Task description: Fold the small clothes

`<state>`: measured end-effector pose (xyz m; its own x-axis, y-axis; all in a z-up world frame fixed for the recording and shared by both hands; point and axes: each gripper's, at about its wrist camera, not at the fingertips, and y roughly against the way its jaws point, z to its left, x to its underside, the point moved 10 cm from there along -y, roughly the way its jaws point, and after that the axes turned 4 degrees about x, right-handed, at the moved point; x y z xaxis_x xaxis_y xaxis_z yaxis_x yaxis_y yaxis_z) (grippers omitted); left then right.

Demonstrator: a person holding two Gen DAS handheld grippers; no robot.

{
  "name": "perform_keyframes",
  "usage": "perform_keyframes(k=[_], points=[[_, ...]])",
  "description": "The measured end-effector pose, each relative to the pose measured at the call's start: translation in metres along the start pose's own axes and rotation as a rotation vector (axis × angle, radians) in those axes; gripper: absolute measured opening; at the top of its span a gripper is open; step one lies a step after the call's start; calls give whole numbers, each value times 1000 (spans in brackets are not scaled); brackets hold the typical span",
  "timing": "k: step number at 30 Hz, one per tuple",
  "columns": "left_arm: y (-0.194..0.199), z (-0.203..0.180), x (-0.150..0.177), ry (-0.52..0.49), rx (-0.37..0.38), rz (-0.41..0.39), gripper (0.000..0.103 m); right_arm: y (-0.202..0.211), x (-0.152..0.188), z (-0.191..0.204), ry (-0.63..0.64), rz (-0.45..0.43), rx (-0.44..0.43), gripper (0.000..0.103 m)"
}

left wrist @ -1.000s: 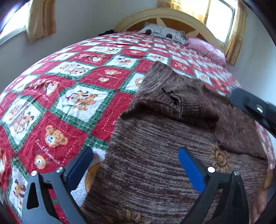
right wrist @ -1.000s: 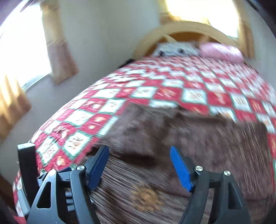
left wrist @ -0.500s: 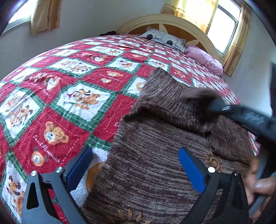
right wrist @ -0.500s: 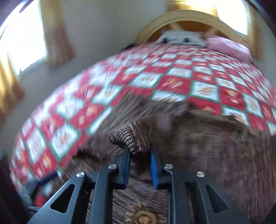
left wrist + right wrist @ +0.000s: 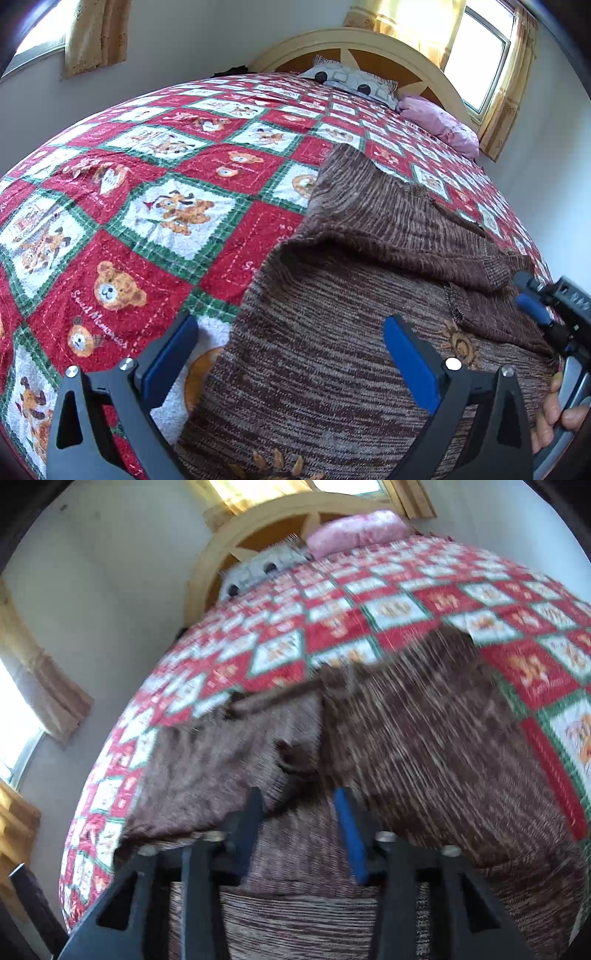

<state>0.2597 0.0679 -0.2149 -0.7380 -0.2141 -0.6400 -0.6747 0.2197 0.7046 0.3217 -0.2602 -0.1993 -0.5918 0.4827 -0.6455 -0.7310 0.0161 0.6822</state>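
Observation:
A brown knitted sweater (image 5: 332, 350) with sunflower motifs lies flat on the bed. One sleeve (image 5: 388, 229) is folded across its body, and the cuff (image 5: 495, 271) ends near the right side. My left gripper (image 5: 290, 362) hovers open over the sweater's lower left part, holding nothing. My right gripper (image 5: 526, 295) is at the sweater's right edge, just past the cuff, held by a hand (image 5: 557, 417). In the right wrist view the sweater (image 5: 424, 757) fills the middle. There the right gripper (image 5: 299, 823) has its jaws opening. The cuff (image 5: 291, 764) lies loose just ahead of the pads.
A red, green and white teddy-bear quilt (image 5: 147, 206) covers the whole bed. A grey patterned pillow (image 5: 351, 79) and a pink pillow (image 5: 439, 122) lie by the arched wooden headboard (image 5: 369, 40). Walls and curtained windows surround the bed.
The right gripper shut on the sleeve cuff, carried it rightwards across the sweater and has now parted its jaws off it, rolling as it went. The left gripper stayed put.

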Motion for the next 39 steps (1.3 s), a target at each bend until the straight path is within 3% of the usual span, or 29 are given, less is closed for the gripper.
perform_keyframes(k=[6,13,15,20,25,30,35,39], points=[[-1,0,0,-3,0,2,103,-3,-23,27,140,-31,-41,53],[-1,0,0,-3,-1,2,103,-55,-10,39,339,81,22,52],[-1,0,0,-3,-2,2,103,-48,-8,43,372,71,20,30],[0,-1,1,-2,0,1,103,-25,6,48,421,71,-15,29],[-1,0,1,-7,-6,5,103,-7,40,33,452,145,-39,29],[-6,0,2,-33,-41,31,103,22,53,12,441,149,-54,29],[-24,-4,-13,-138,-160,100,103,45,20,-13,313,82,-63,29],[-41,16,-34,-33,-226,95,103,39,-14,-27,196,46,-56,30]])
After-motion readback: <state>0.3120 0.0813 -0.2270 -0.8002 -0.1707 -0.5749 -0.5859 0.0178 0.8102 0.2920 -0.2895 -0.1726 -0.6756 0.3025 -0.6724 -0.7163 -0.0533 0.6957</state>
